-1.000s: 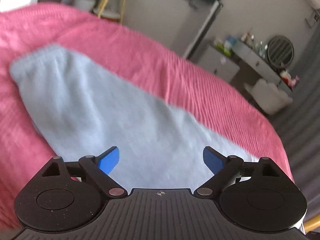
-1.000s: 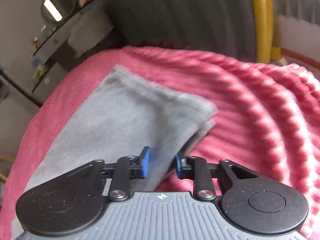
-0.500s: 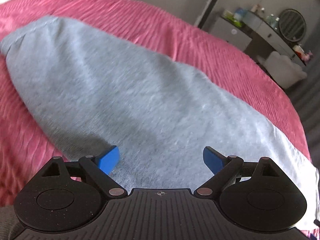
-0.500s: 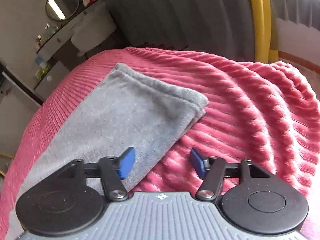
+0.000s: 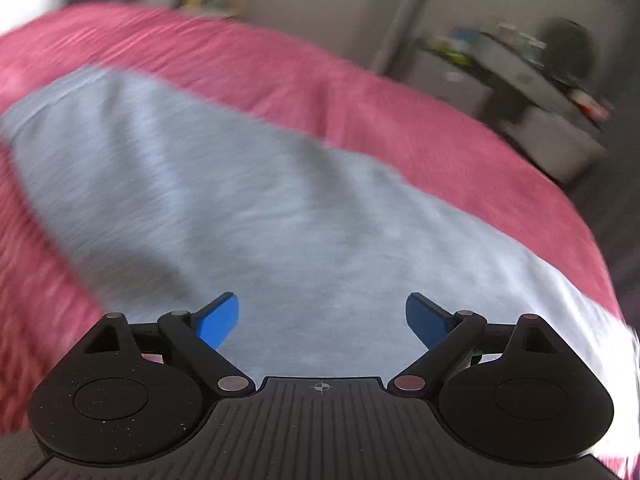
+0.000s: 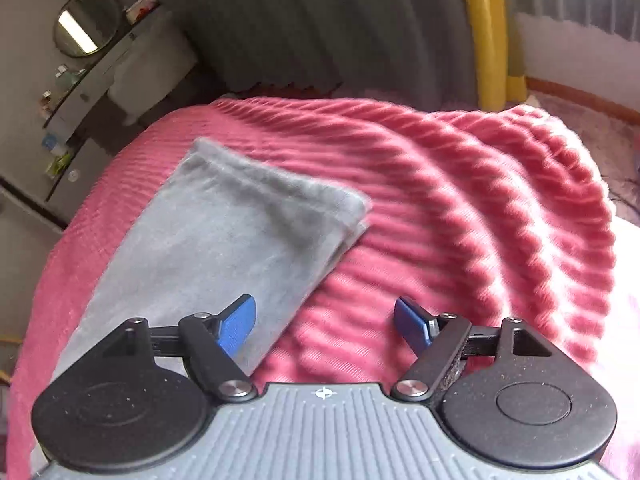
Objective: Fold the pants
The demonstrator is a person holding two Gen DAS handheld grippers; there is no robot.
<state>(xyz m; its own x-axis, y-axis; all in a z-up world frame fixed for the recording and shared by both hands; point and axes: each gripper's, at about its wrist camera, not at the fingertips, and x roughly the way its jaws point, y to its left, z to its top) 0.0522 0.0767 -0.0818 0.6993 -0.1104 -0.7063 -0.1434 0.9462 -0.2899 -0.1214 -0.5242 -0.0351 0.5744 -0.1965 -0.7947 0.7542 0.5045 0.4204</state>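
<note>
A: What are the pants lying on?

B: A pink ribbed blanket [image 6: 460, 184] spread over a bed. The grey pants [image 6: 224, 232] lie flat on it. Past the blanket's far edge in the right wrist view hangs a grey pleated curtain [image 6: 320, 24], with a yellow pole [image 6: 486, 32] standing to the curtain's right. A vanity shelf [image 6: 100, 68] cluttered with small items sits left of the curtain, and a round mirror [image 6: 86, 24] hangs just above the shelf.

A: Count things for me.

B: One pair of pants, one blanket, one mirror, one yellow pole, two grippers. The bits on the shelf are too small to count.

A: How do the pants run?

B: In the right wrist view their long axis goes from the near left of the blanket up toward the curtain, ending in a straight hem with a second layer peeking out beneath it at the right corner. In the left wrist view, which is blurred, the pants [image 5: 280, 208] stretch diagonally across the blanket [image 5: 360, 108], one end at the far left and the other at the near right.

A: And the grippers?

B: The left gripper [image 5: 322, 322] hovers over the middle of the pants, its blue pads [image 5: 218, 320] spread wide, holding nothing. The right gripper [image 6: 324, 324] has its pads [image 6: 236, 326] wide apart too, one pad over the pants' right edge, the other over bare blanket.
</note>
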